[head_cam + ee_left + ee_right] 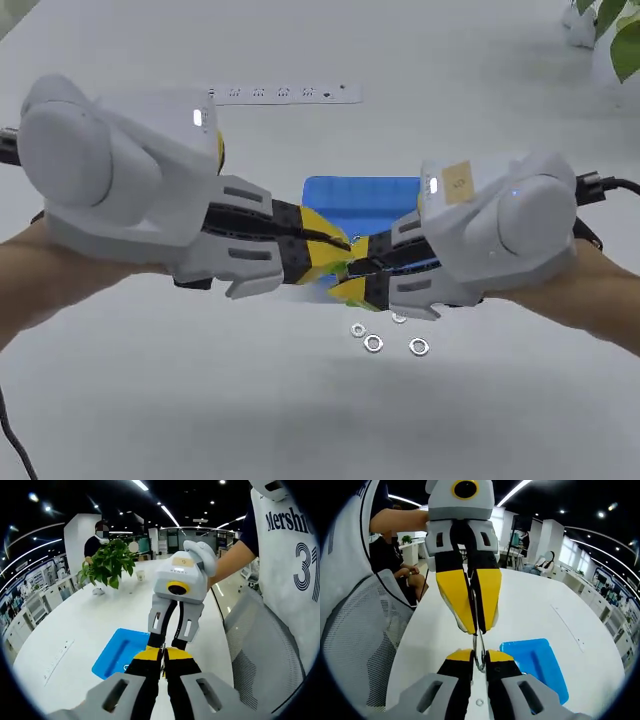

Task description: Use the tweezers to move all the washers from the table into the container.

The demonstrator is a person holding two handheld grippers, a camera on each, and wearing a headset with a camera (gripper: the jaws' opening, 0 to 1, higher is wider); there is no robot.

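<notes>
— Washers (373, 344): where do they lie?

— Three, perhaps four, loose on the desk (200, 400). They are on the near side of the blue container (360, 195), which sits just beyond the fingers.

— And the tweezers (478, 647)?

— Held above the desk between the two grippers, which meet tip to tip. The left gripper (330, 248) has its fingers pressed together on one end. The right gripper (358, 278) has its fingers closed on the other. The long axis runs left to right, from one gripper to the other. I cannot tell which end is the pointed one.

— Which gripper is nearer the washers?

— The right one, I judge. They lie down on the desk, just near and slightly right of its fingers. The tweezers lie roughly level, so they would have to tip downward toward the near side before any pick.

— Anything readable?

— The person's jersey (282, 550) reads "Mershi", cut off by the edge, above a large 3. The tan label (182, 560) on the right gripper has print too small to read.
</notes>
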